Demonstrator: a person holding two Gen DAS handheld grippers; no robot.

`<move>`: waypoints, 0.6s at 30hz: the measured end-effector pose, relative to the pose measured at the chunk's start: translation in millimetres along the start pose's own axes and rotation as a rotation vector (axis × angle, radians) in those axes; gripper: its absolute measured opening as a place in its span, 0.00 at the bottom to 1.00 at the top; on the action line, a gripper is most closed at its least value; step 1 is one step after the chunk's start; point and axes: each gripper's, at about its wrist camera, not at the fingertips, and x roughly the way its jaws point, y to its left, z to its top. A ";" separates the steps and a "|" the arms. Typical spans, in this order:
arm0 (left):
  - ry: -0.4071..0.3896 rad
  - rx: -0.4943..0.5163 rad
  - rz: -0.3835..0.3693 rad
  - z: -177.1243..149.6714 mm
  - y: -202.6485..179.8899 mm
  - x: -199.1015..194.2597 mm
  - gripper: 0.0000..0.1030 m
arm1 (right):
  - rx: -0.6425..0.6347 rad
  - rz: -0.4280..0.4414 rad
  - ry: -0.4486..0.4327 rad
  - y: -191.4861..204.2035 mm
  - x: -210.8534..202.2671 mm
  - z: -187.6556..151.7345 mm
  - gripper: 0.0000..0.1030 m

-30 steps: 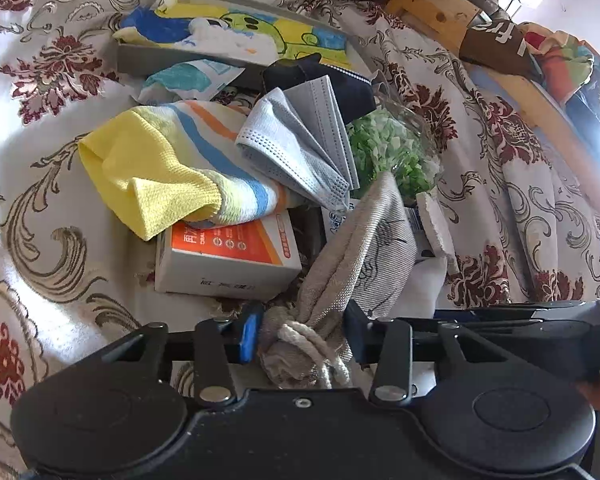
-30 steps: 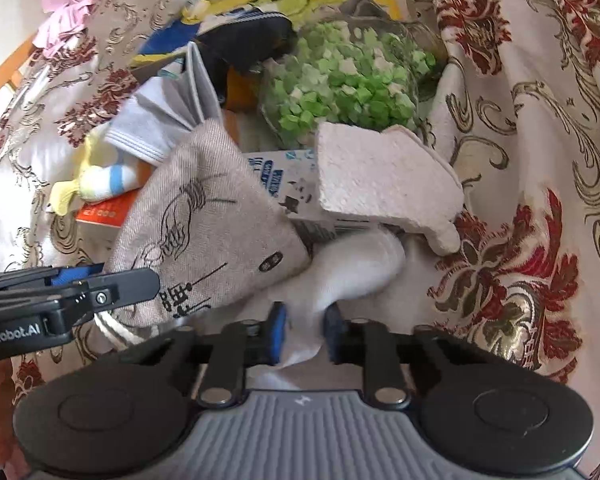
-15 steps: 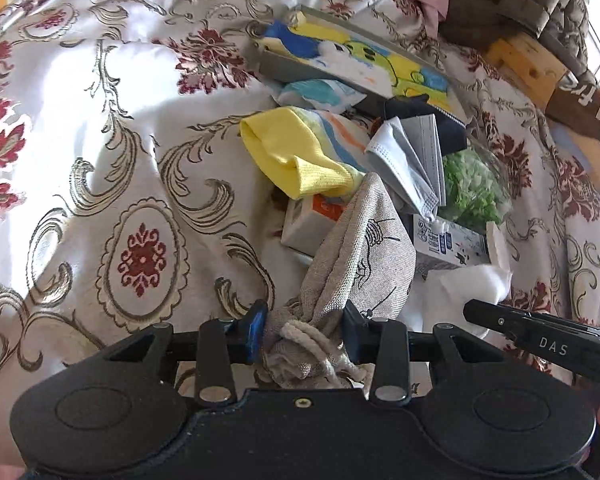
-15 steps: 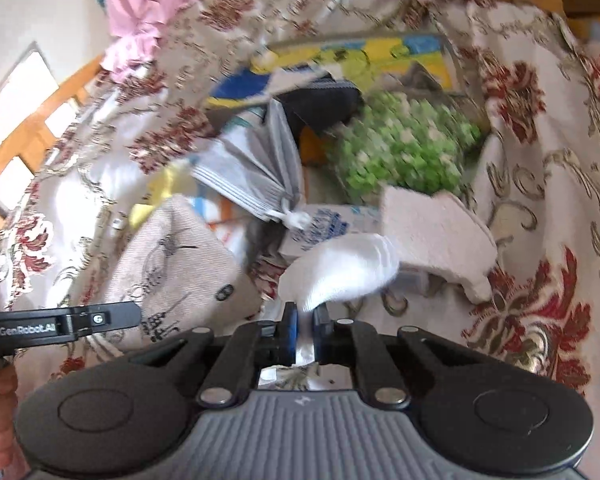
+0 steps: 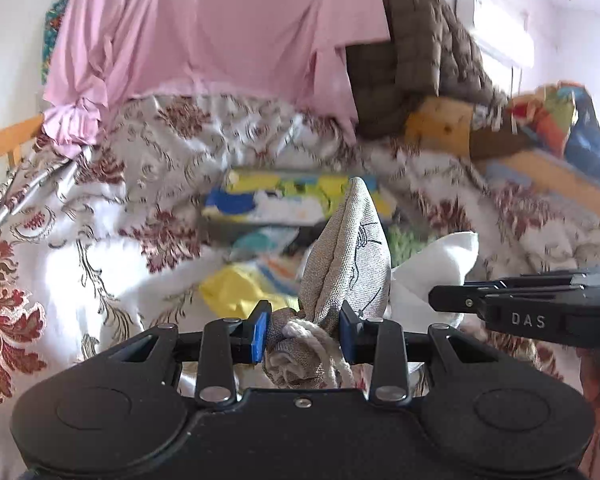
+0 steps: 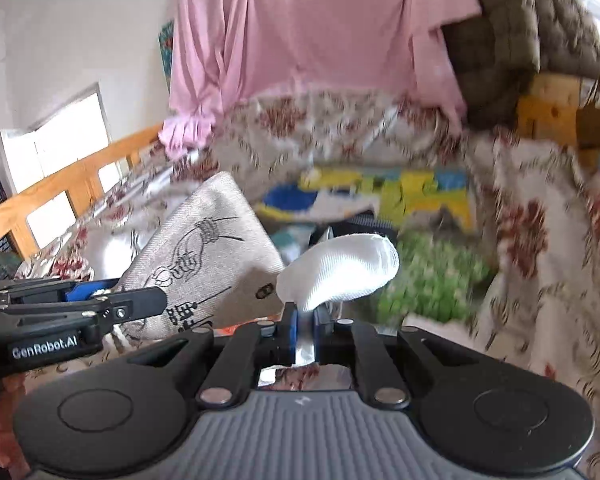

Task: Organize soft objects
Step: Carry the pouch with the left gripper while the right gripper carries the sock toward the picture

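My left gripper (image 5: 303,334) is shut on the gathered mouth of a beige drawstring pouch (image 5: 348,264) with a black line drawing, held up above the bed. The pouch also shows in the right wrist view (image 6: 204,256), with the left gripper (image 6: 140,308) at its left. My right gripper (image 6: 305,330) is shut on a white sock (image 6: 342,272), lifted off the pile. In the left wrist view the sock (image 5: 436,268) sits right of the pouch, with the right gripper (image 5: 440,300) on it. A yellow striped cloth (image 5: 244,288) lies below.
A floral bedspread (image 5: 100,248) covers the bed. A colourful flat box (image 5: 284,200) and a bag of green bits (image 6: 432,280) lie behind the pile. A pink cloth (image 5: 204,32) and brown quilt (image 5: 420,52) hang at the back. A wooden rail (image 6: 68,184) runs along the left.
Both grippers have lifted and tilted up, raising the pouch and the white sock off the pile. The view now takes in the back wall and pink cloth.
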 end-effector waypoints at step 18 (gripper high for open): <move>-0.165 -0.165 0.008 69.9 19.4 24.0 0.36 | 0.040 -0.089 -0.265 -54.1 36.8 57.5 0.08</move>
